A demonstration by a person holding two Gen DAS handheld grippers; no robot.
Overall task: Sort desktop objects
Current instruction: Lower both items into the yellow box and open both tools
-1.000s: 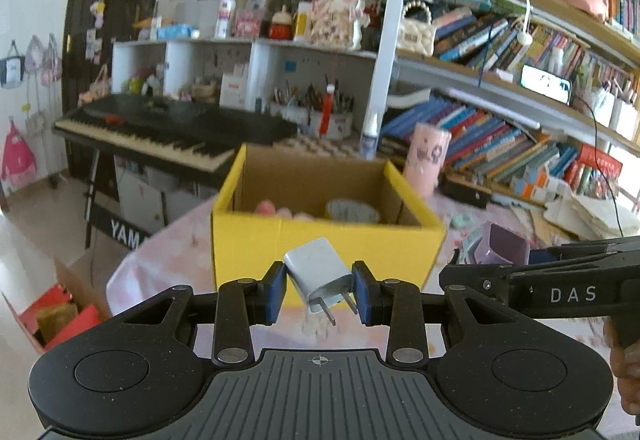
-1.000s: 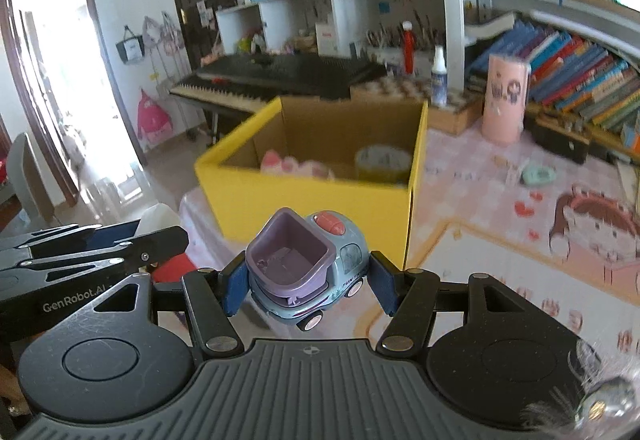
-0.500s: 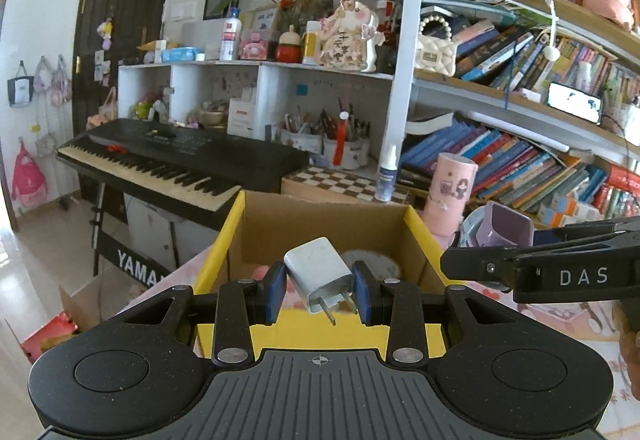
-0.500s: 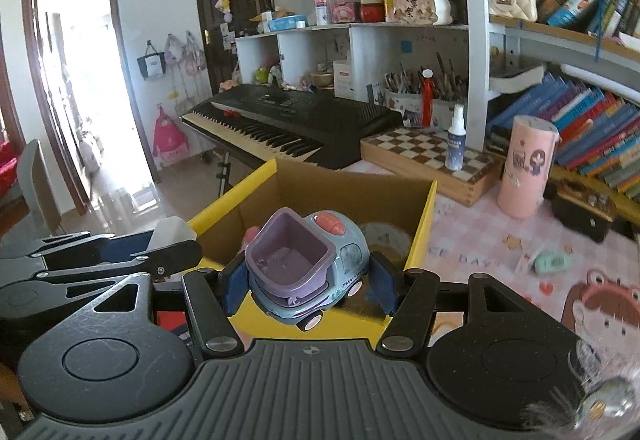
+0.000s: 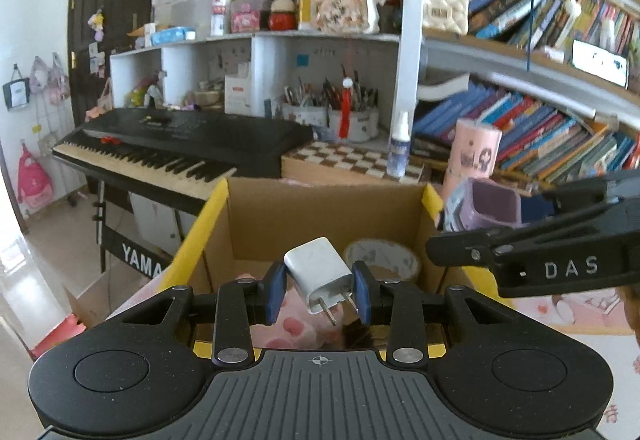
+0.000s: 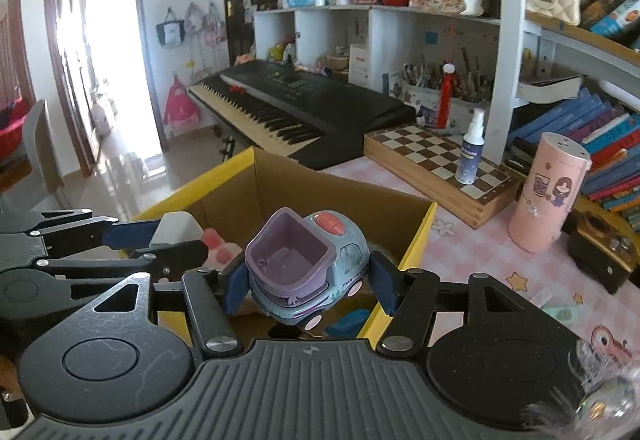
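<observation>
Gripping a white charger (image 5: pixel 318 274), the left gripper (image 5: pixel 319 290) hangs above the yellow box (image 5: pixel 192 246). The right gripper (image 6: pixel 310 286) clamps a toy truck (image 6: pixel 306 266) over that box.

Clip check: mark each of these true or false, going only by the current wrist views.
1. The left gripper holds a white charger. True.
2. The right gripper is empty. False: its fingers clamp a toy truck.
3. Both grippers are above the yellow box. True.
4. The yellow box is empty. False: a pink plush and a tape roll lie inside.
5. A spray bottle stands on the chessboard. True.
</observation>
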